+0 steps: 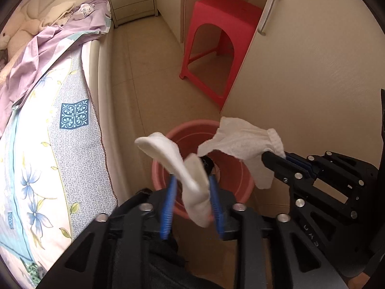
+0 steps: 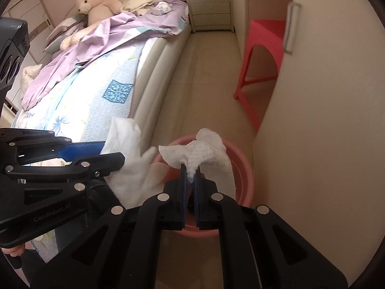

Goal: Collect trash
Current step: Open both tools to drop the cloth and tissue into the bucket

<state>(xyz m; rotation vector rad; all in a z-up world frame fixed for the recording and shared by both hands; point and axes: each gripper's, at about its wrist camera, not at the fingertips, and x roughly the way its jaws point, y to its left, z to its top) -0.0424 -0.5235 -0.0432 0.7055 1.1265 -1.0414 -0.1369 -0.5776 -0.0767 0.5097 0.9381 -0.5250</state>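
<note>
A pink bucket [image 1: 202,130] stands on the floor between the bed and the wardrobe; it also shows in the right wrist view [image 2: 245,168]. My left gripper [image 1: 192,180] is open above the bucket, and a white tissue [image 1: 182,168] hangs loose between its blue pads. The same tissue shows in the right wrist view [image 2: 127,154], next to the left gripper [image 2: 113,154]. My right gripper [image 2: 190,171] is shut on a second white tissue [image 2: 207,151] and holds it over the bucket. That gripper [image 1: 279,159] and its tissue [image 1: 245,142] show at the right of the left wrist view.
A bed [image 1: 72,110] with a floral cover runs along the left. A red plastic stool [image 1: 216,48] stands by the wardrobe door [image 1: 312,72] on the right. A nightstand [image 1: 132,2] is at the far end of the tiled floor strip [image 1: 149,72].
</note>
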